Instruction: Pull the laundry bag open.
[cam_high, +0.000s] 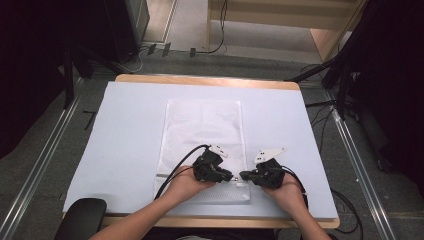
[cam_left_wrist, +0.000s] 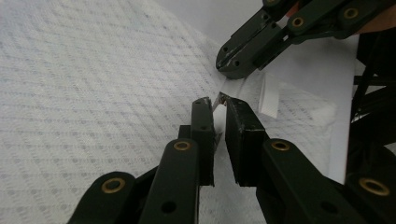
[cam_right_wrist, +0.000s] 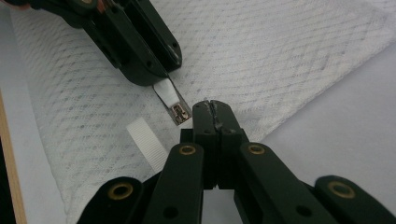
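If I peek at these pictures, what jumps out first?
A white mesh bag lying flat in the middle of the white table. At its near end two black claws meet nose to nose: the left claw pinches the white zipper pull, while the right claw is shut on the bag's edge beside it. A white ribbon loop sticks out nearby.

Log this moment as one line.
scene: white mesh bag flat on table | left hand-held gripper: pinching zipper pull | right hand-held gripper: shut on bag's edge beside zipper

Tools (cam_high: 237, 175) nearly tip to tip over mesh bag (cam_high: 202, 130); table (cam_high: 130, 130) around open (both sides).
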